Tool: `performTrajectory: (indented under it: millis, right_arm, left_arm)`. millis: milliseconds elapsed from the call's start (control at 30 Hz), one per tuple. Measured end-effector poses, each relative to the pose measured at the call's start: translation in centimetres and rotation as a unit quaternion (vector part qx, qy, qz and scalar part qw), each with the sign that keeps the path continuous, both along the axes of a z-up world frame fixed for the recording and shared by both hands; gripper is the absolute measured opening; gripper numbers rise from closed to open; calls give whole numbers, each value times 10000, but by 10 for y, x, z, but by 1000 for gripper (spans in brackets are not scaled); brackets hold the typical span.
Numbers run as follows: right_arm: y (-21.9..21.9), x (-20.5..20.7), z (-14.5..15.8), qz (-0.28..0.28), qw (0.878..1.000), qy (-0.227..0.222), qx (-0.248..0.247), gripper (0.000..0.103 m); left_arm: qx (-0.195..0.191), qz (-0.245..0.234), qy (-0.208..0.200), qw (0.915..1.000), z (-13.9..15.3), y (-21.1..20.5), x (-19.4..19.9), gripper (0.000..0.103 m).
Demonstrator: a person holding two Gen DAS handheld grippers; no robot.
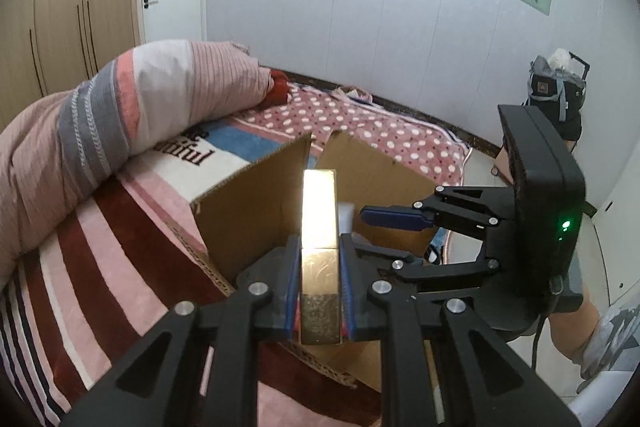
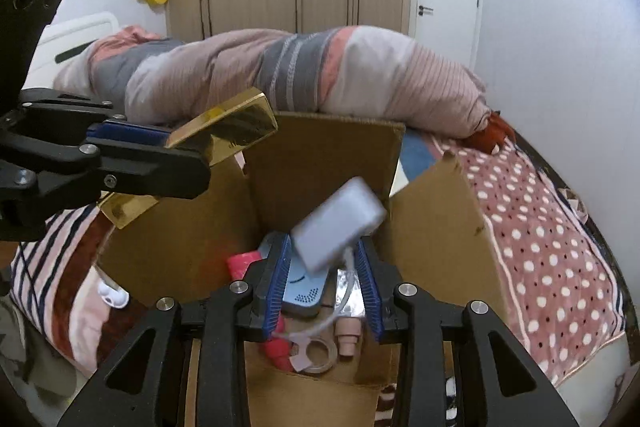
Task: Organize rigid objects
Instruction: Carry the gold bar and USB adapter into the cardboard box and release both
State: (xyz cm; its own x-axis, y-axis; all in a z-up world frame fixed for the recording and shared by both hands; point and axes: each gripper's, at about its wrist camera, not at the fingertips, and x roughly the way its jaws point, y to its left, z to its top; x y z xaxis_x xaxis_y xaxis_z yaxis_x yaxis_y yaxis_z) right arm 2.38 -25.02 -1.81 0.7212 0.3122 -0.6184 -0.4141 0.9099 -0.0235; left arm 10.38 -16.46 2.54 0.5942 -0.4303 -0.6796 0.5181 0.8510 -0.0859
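Gold box [image 1: 319, 251] sits clamped in the left gripper [image 1: 319, 291] above the cardboard box [image 2: 320, 163]; right gripper [image 2: 324, 283], wide, has the white power bank [image 2: 340, 227] loose between its fingers. Next, probably lower the gold box inside.

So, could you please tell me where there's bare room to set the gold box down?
Bare room: the striped blanket left of the cardboard box, and the polka-dot blanket to its right. Inside is crowded: power bank, blue device, pink items. The left tongs hold the gold box.
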Motion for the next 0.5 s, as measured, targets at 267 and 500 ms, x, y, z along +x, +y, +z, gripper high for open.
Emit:
performTrajectory:
  millis: [267,500]
  right_arm:
    - [-7,7,-10,-21,9999,86,106,34]
    - [-10,7,-9,-77,9998,102,130,34]
  left_arm:
    - [196,21,106,9998,-14,-10,7,15]
    - [183,6,102,9998,-16,-10,4,15]
